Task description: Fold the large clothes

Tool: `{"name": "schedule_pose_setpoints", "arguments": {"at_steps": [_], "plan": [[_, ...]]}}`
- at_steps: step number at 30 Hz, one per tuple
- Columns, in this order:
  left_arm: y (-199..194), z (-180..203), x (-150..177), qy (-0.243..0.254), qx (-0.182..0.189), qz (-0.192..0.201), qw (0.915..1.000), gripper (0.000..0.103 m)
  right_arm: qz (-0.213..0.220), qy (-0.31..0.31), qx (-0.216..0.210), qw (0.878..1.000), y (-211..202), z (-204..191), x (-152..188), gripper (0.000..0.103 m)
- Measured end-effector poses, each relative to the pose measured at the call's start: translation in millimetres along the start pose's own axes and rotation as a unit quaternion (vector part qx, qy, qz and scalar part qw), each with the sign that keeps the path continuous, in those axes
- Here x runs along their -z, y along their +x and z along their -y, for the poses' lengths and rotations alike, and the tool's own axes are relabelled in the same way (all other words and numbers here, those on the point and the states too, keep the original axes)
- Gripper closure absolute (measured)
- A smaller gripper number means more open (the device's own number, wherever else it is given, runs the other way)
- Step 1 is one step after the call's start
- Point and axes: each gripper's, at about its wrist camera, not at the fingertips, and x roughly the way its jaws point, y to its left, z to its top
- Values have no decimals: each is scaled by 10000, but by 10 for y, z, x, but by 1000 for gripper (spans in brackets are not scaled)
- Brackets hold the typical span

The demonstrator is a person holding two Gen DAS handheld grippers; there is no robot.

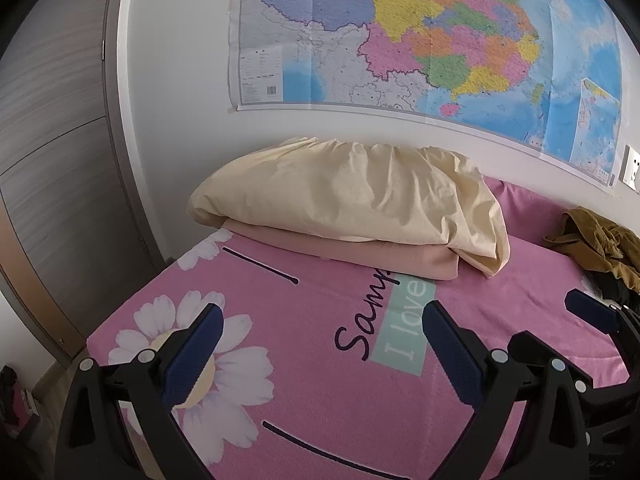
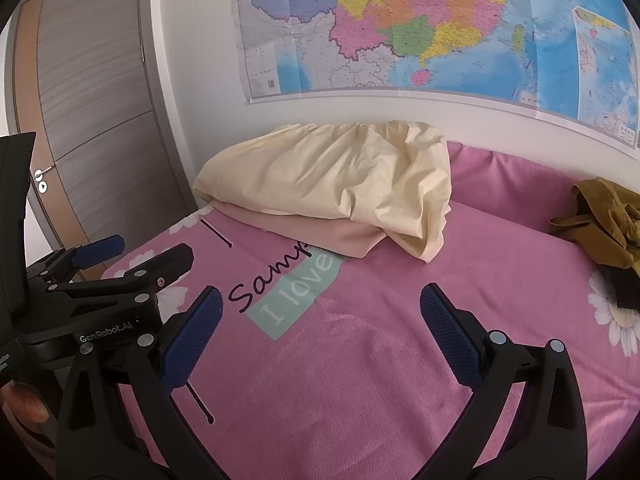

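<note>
2 claws agape over ribbed pink bedspread; crumpled mustard garment beyond

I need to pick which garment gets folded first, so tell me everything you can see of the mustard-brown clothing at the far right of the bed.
The mustard-brown garment is a crumpled, unfolded heap of matte woven-looking cloth, lying on the pink bedspread near the wall. Its shape and type cannot be told. A dark item touches its near edge. Neither gripper touches it.

A home bedroom: pink bed, pillow (wall map above).
</note>
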Motion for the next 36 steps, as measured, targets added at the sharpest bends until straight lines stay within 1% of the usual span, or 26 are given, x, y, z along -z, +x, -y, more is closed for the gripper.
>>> {"name": "schedule_pose_setpoints", "arguments": {"at_steps": [36], "plan": [[-53,-41,-22,-3,-29,98,9999,6,44,-85,29,9999,-35,-44,-42,5]]}}
